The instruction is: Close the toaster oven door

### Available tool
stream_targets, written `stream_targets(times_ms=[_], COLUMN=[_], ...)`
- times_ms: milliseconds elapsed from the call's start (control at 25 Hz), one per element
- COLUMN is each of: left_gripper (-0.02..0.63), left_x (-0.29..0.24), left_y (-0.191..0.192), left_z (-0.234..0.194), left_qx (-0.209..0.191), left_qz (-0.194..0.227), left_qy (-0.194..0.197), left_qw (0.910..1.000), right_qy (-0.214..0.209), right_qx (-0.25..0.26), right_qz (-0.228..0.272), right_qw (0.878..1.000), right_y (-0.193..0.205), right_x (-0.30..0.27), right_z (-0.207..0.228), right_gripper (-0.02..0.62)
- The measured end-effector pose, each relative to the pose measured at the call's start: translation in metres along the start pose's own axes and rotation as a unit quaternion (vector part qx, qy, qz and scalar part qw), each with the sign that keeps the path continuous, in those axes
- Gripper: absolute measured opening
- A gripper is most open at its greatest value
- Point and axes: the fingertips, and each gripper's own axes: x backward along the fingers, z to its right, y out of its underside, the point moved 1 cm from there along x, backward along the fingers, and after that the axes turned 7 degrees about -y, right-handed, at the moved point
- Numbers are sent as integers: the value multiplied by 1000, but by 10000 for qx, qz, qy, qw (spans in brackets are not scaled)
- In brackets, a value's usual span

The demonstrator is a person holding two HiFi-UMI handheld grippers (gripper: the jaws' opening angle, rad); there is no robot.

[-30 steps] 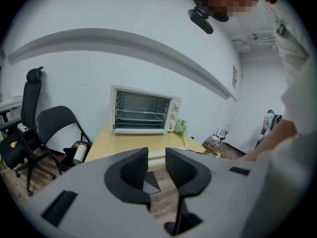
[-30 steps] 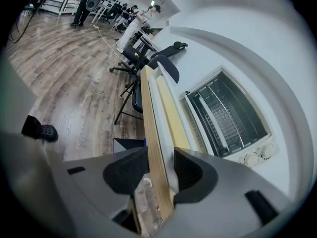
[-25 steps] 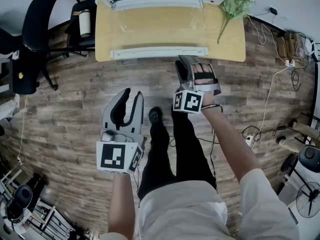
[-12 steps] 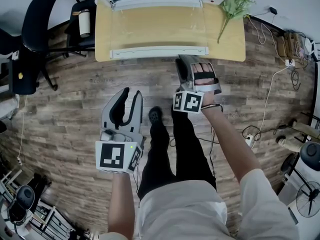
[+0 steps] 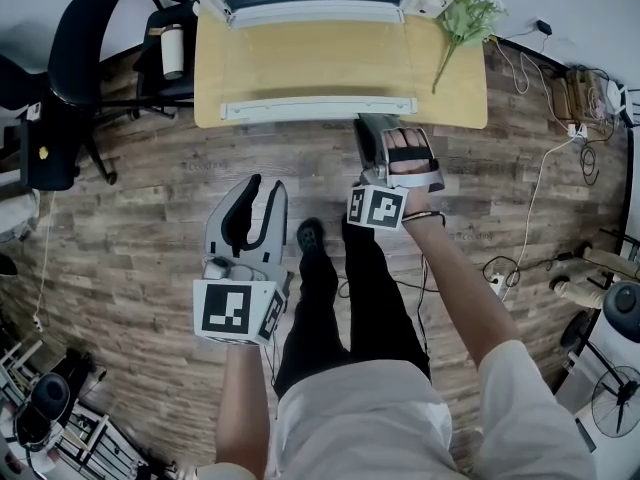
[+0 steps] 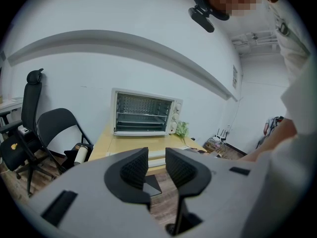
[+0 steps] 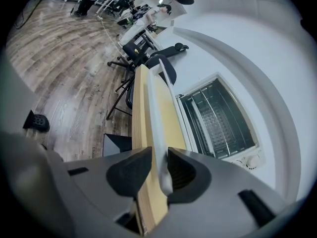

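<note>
Right gripper view: right hand-held gripper is closing around the door handle. Left hand-held gripper hangs open, empty; chair far left.

from our head we look steeply down, the white toaster oven far beyond both pairs of fingers. the left gripper view faces it squarely from well back, past its fingers. the right gripper view sits close and rolled sideways, the oven door's white bar handle between its closing fingers. all three share the pale wooden table.

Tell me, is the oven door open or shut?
Open: the white toaster oven's glass door lies flat over the wooden table, racks showing.
</note>
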Motion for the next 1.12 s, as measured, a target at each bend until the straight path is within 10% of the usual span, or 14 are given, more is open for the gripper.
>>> stream_targets(times_ms=[1120], left_gripper=[87], left_x=[27], left_y=[-44], left_z=[0], left_qx=[-85], left_qz=[361], left_qy=[-57], left_qw=[9993], right_qy=[1], right_qx=[71], right_qz=[117], right_qw=[9999], right_y=[-14], right_x=[30], right_z=[45], right_gripper=[72])
